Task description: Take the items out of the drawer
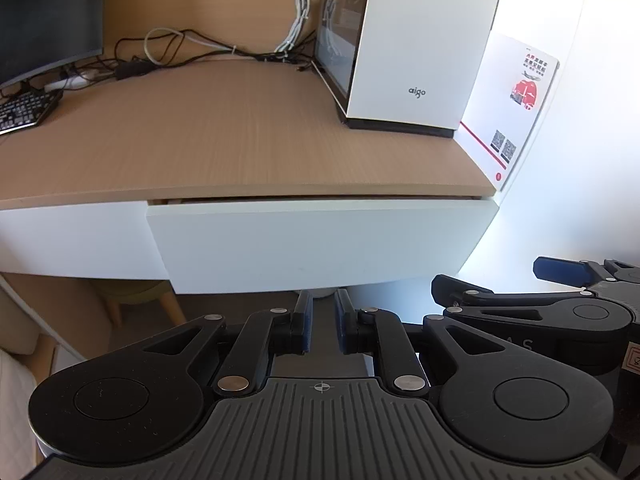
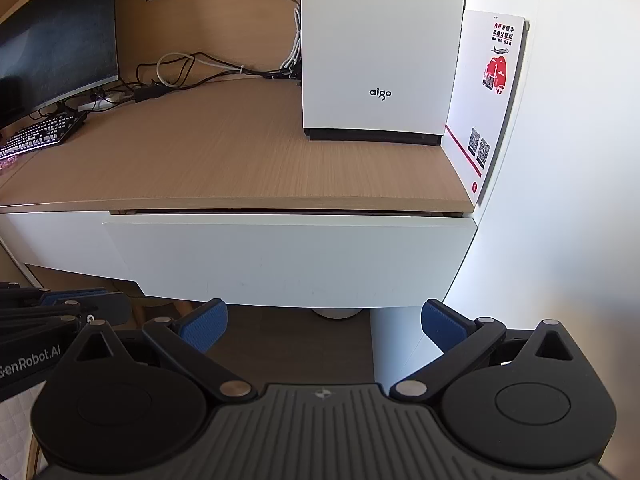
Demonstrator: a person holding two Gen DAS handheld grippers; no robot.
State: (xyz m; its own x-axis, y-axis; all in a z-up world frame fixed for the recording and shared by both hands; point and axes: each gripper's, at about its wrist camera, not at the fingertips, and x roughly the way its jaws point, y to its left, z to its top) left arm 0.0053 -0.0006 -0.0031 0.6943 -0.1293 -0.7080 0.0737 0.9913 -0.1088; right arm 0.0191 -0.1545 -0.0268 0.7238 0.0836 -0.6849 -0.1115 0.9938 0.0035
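Drawer (image 2: 288,260) sits almost shut under the desk top (image 2: 240,160), so opening comes first: the right gripper (image 2: 324,324), fingers spread wide, and the left gripper (image 1: 323,322), fingers nearly together and holding nothing, wait near it and need to pull its front.

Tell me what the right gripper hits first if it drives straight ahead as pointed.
Probably the white drawer front. The right gripper is open, empty, and faces the drawer's lower edge; it might slip just under it toward the round base behind. Depth is unclear.
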